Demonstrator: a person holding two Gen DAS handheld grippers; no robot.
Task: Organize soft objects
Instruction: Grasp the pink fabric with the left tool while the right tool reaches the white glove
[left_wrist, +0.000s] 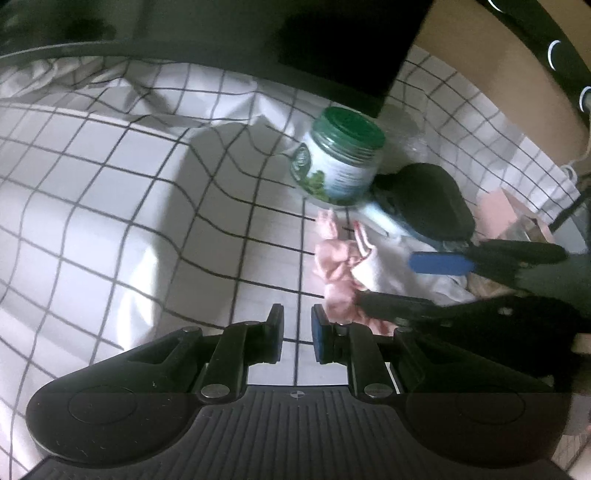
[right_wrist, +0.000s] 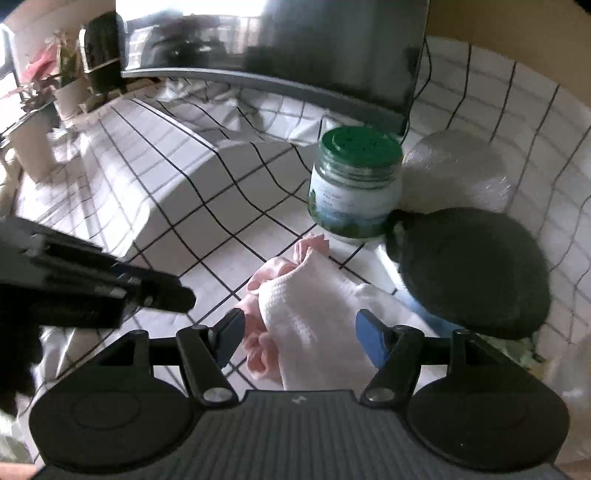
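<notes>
A white waffle-weave cloth (right_wrist: 306, 310) lies on a crumpled pink ruffled cloth (right_wrist: 258, 354) on the checked tablecloth (right_wrist: 184, 206). My right gripper (right_wrist: 301, 332) is open and straddles both cloths; the pads do not press on them. The left wrist view shows the same white cloth (left_wrist: 380, 266) and pink cloth (left_wrist: 338, 266) between the right gripper's (left_wrist: 386, 280) fingers. My left gripper (left_wrist: 297, 321) hovers just left of the pile, its jaws nearly together with nothing between them. It also shows as a dark finger, the left gripper (right_wrist: 177, 295), in the right wrist view.
A green-lidded jar (right_wrist: 354, 188) stands behind the cloths. A black round soft pad (right_wrist: 469, 269) lies to their right, over something light blue. A clear wrapped round object (right_wrist: 458, 170) sits behind it. A dark monitor (right_wrist: 295, 48) stands at the back, potted plants (right_wrist: 48, 74) at far left.
</notes>
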